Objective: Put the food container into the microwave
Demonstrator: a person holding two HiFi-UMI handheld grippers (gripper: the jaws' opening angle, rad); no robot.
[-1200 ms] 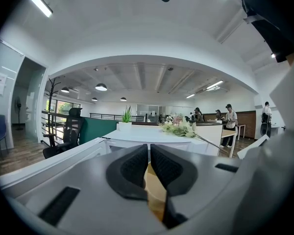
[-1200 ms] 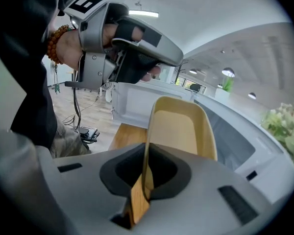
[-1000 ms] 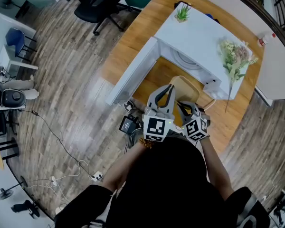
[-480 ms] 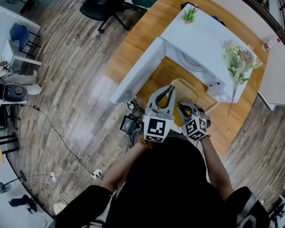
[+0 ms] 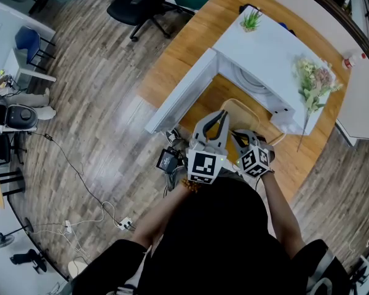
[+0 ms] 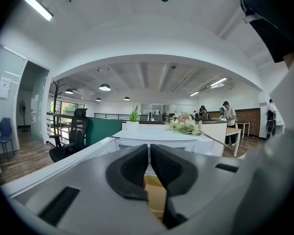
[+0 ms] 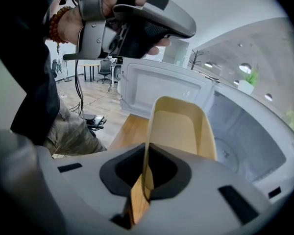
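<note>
I am squeezing my right gripper [image 7: 146, 173] fingers tight on the rim of the food container [image 7: 179, 126], holding it just in front of the open microwave [image 7: 250, 136], my left gripper [image 6: 149, 163] fingers together and empty, and I am aiming to go in flat and slow.

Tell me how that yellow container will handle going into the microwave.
The food container looks thin-walled and empty, so probably light. Held by one wall in the right hand-held gripper, it may flex or droop. Its smooth surface could slip if the pinch loosens.
</note>
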